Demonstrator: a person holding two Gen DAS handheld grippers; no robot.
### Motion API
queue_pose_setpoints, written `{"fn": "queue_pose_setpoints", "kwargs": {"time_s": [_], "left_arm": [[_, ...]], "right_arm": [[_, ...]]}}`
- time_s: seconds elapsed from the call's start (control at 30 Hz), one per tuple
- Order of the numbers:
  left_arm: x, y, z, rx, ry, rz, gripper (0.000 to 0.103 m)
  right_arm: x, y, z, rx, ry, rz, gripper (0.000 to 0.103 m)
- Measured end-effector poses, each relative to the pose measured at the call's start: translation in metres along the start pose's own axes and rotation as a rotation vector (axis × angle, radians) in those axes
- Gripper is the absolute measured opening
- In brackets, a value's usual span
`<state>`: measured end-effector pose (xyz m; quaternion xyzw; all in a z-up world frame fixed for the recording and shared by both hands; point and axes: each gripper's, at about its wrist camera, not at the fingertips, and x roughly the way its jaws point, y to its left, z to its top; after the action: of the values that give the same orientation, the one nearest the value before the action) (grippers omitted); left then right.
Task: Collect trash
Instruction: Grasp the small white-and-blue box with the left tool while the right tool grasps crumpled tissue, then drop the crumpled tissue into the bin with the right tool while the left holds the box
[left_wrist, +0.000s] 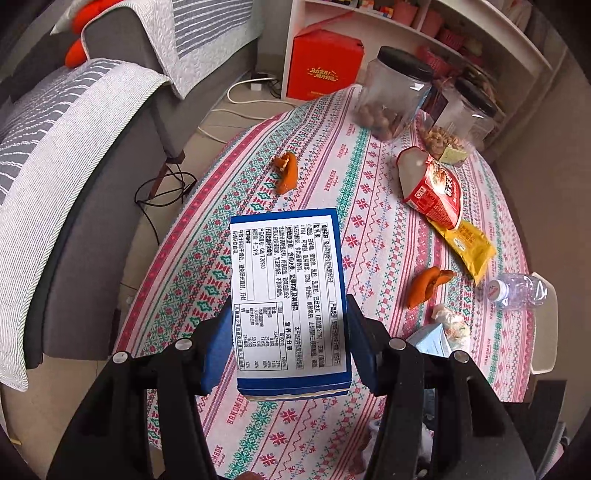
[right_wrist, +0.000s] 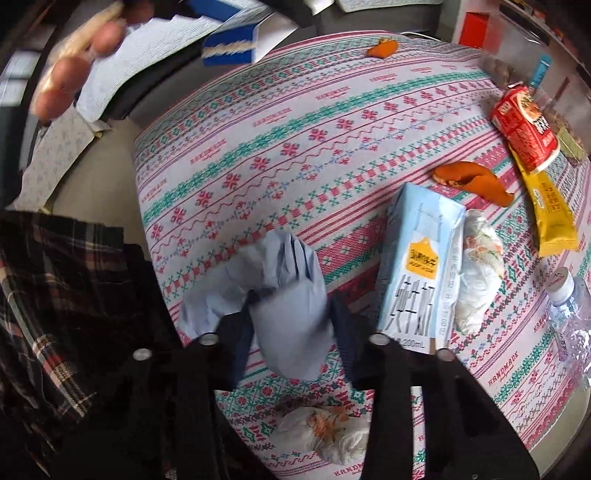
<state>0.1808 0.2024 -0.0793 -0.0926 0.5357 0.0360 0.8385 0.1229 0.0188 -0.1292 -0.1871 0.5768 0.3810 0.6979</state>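
Our left tongs (left_wrist: 291, 347) clench the light, stiff blue box (left_wrist: 290, 295) by its long sides. Our right tongs (right_wrist: 291, 328), at lower centre, pinch soft crumpled blue paper (right_wrist: 284, 295); it squashes, so we grip mid-wad.

Patterned surface (left_wrist: 332, 155). Two black-lidded jars (left_wrist: 397, 92) of nuts at far right. Grey sofa (left_wrist: 85, 206) left, red box (left_wrist: 325, 64) and white shelf (left_wrist: 480, 33) beyond.

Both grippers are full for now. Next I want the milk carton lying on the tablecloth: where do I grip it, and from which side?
Grip the milk carton across its long flat sides, about mid-length, coming straight down from above. It lies flat, so the broad printed face is up and the narrow width probably suits the fingers. Watch the crumpled tissue lying against one long side; the other side is clear.
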Motion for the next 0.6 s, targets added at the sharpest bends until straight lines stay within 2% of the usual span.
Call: {"fn": "queue_pose_setpoints", "kwargs": {"time_s": [0.1,0.3,0.6], "left_arm": [[0.000,0.002,-0.002,-0.009,0.000,-0.004,0.056],[-0.012,0.002,0.003,-0.030,-0.045,-0.026,0.056],[-0.035,-0.016,0.007,-0.026,-0.156,-0.045,0.056]], "right_arm": [[-0.008,-0.007,0.001,0.032,-0.036,-0.027,0.030],[-0.041,-0.023,0.009,0.084,-0.172,-0.049,0.030],[-0.088,-0.056,0.015,0.247,-0.412,-0.187,0.030]]}}
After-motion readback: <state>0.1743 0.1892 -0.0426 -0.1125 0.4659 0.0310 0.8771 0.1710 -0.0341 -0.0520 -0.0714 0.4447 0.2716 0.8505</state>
